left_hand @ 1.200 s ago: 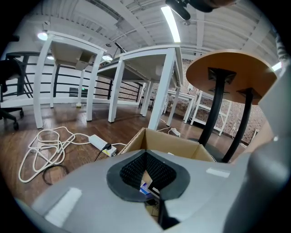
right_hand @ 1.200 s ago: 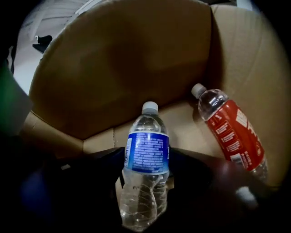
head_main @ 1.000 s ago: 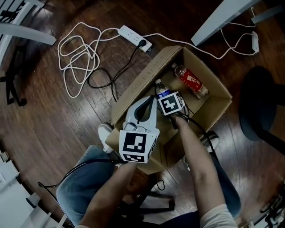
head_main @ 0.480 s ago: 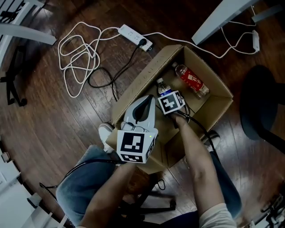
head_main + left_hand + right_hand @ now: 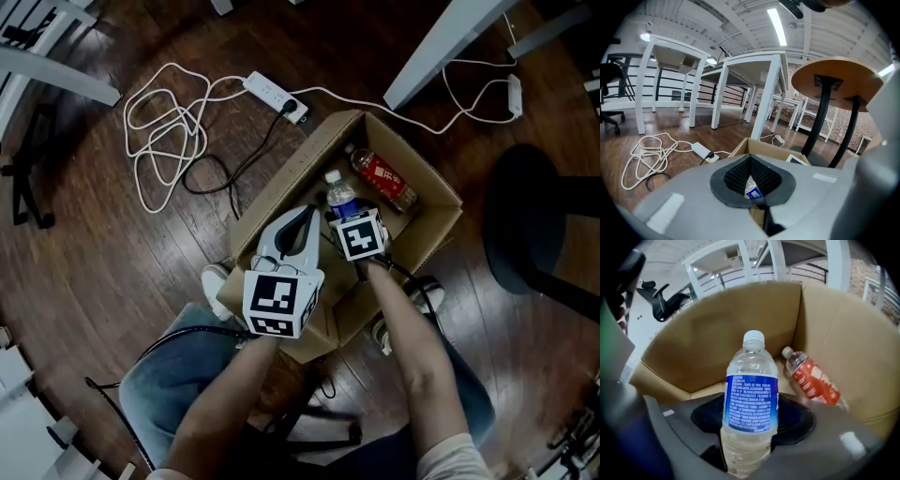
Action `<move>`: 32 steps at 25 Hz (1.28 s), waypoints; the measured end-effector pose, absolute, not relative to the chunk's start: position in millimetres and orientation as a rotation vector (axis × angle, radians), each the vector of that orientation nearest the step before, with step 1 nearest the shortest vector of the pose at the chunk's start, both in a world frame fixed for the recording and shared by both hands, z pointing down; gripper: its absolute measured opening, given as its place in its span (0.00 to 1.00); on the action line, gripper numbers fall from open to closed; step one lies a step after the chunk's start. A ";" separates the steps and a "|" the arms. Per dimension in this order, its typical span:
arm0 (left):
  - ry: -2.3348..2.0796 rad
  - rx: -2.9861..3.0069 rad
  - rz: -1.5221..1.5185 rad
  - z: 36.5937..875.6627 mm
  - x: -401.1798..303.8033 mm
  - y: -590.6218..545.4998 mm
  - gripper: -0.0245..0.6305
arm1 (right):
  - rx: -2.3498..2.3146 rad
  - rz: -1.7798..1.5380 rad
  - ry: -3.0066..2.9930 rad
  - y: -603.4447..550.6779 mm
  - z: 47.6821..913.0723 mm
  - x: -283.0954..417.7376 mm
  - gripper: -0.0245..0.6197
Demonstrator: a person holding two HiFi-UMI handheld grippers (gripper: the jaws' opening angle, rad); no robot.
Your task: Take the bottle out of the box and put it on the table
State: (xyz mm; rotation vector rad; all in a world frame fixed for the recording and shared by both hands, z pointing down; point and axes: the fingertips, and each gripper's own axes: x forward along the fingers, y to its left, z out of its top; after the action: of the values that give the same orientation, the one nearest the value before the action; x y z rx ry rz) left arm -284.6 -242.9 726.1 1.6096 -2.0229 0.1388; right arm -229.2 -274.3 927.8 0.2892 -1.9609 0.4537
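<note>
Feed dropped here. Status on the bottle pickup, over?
Right gripper: fingers just closed on the clear blue-labelled plastic water bottle, upright in the brown cardboard box. Left gripper shut, empty. Red-labelled bottle lies beside it.

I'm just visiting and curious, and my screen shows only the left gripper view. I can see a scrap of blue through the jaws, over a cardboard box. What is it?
Observer: A water bottle with a blue label, standing upright.
Operator: Is something holding it?
Observer: Yes, the right gripper. Its jaws have just been closing and they clamp the bottle low on its body.
Operator: Anything else in there?
Observer: A red-labelled bottle lies on its side inside the box.
</note>
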 end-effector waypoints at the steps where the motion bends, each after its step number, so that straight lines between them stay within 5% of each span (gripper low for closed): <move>1: -2.029 1.616 0.132 719.0 -284.7 -245.0 0.03 | 0.302 0.446 -1.983 -278.2 915.2 -228.8 0.48; 32: -2.129 2.120 -0.034 414.8 -220.0 -246.1 0.03 | 0.487 0.199 -2.488 -293.8 511.6 -201.6 0.49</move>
State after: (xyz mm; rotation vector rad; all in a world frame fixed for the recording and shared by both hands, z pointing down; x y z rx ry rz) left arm -220.0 -246.1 414.8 2.1202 -2.1287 -0.0338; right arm -201.6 -293.8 511.6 0.4870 -2.4883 0.1992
